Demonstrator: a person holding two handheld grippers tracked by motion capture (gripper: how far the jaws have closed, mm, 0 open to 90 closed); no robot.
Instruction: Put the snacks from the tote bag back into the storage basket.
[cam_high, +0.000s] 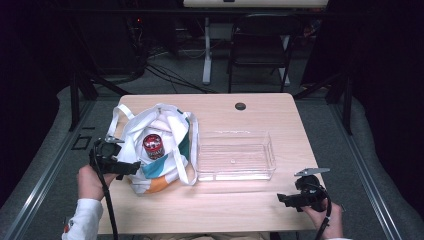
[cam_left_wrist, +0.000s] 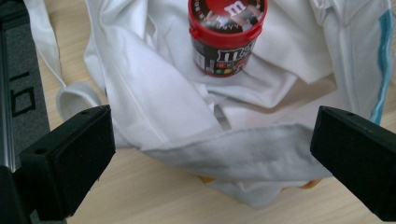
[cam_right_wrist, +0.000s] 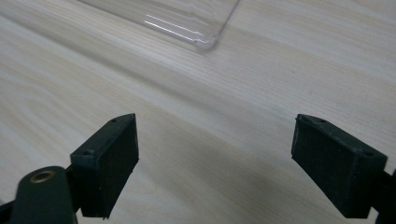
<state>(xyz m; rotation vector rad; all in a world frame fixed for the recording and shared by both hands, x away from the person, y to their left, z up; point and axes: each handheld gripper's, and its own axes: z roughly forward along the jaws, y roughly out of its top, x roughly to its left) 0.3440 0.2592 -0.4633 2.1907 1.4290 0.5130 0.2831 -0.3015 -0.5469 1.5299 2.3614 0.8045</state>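
Observation:
A white tote bag (cam_high: 159, 150) with teal and orange patches lies open on the left of the table. Inside it stands a red-lidded candy jar (cam_high: 153, 146) with a dark label, at the top of the left gripper view as the jar (cam_left_wrist: 226, 35) among white folds of the bag (cam_left_wrist: 177, 107). My left gripper (cam_high: 131, 167) is open at the bag's left edge, its jaws wide either side of a white fabric band (cam_left_wrist: 243, 151). My right gripper (cam_high: 281, 198) is open over bare wood near the table's front right, nothing between its jaws. A clear plastic tray (cam_high: 235, 156) sits mid-table.
The tray's corner (cam_right_wrist: 205, 42) sits just beyond the right gripper's jaws. The wooden table (cam_high: 240, 200) has a round black grommet (cam_high: 240, 106) near its far edge. A black folding chair (cam_high: 260, 45) and cables stand on the floor behind.

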